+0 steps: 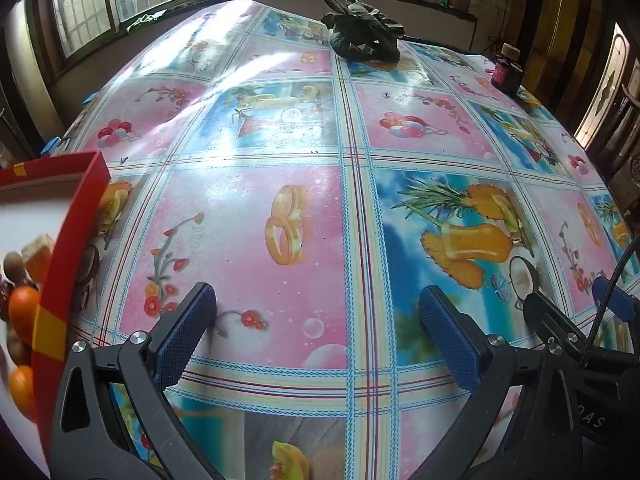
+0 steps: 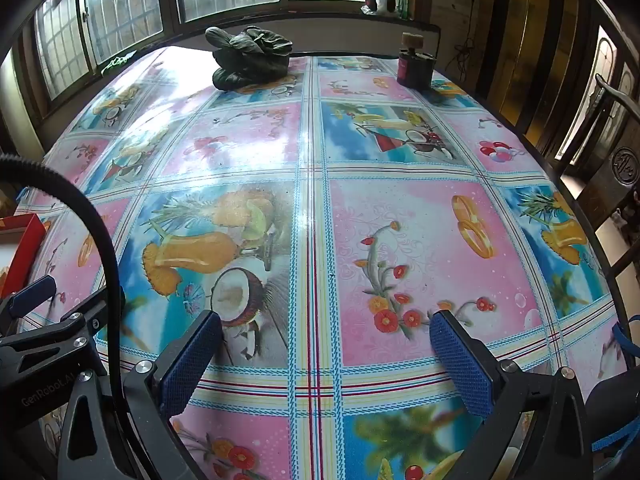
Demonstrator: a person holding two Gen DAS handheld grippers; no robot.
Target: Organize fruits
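A big table (image 1: pixel 280 200) wears a shiny cloth with pink and blue squares. At its left edge sits a red box (image 1: pixel 76 240), white inside, holding round oranges (image 1: pixel 24 308) and brown fruits. The left gripper (image 1: pixel 316 320) and right gripper (image 2: pixel 326 344) gape wide, holding nothing.

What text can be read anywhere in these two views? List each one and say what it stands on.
"GenRobot.AI": on the black body of the left gripper, seen at the left edge of the right wrist view.
"DAS": partial letters, cut off, on the black body of the right gripper in the left wrist view.
Label on the dark bottle: too small to read.
Round emblem on the wooden chair back: not legible.
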